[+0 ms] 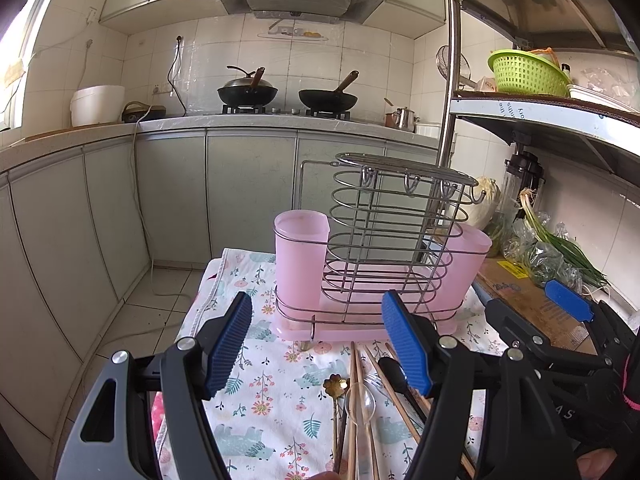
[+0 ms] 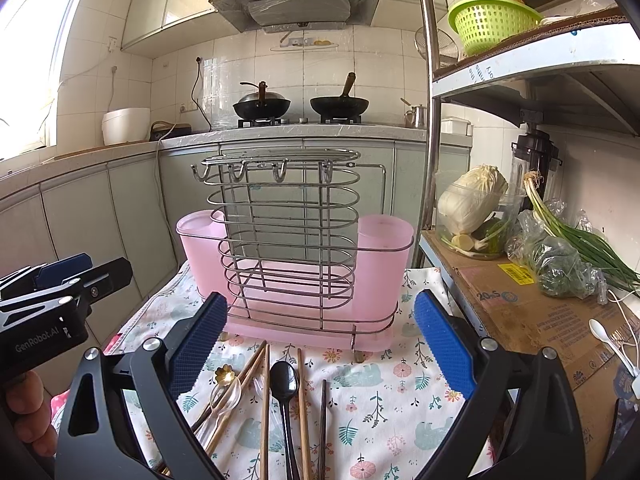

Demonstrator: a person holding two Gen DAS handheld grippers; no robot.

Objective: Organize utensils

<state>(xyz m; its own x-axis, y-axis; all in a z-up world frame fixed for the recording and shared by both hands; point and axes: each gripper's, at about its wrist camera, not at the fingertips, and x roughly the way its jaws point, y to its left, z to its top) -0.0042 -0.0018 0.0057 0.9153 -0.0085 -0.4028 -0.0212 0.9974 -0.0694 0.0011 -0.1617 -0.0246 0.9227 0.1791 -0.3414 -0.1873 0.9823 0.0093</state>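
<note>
A wire utensil rack (image 1: 388, 240) with pink plastic cups (image 1: 300, 256) and a pink drip tray stands on a floral cloth (image 1: 272, 412); it also shows in the right wrist view (image 2: 288, 248). In front of it lie wooden chopsticks (image 2: 265, 408), a black spoon (image 2: 285, 380), a clear spoon (image 2: 226, 394) and a gold flower-ended spoon (image 1: 335, 390). My left gripper (image 1: 320, 344) is open and empty above the utensils. My right gripper (image 2: 320, 344) is open and empty above them too, beside the left one.
A cardboard box (image 2: 528, 320) to the right carries a cabbage bowl (image 2: 476, 216), bagged greens (image 2: 560, 260) and a white spoon (image 2: 600, 330). A metal shelf (image 2: 520, 64) holds a green basket (image 2: 492, 20). Counter with woks (image 2: 304, 104) stands behind.
</note>
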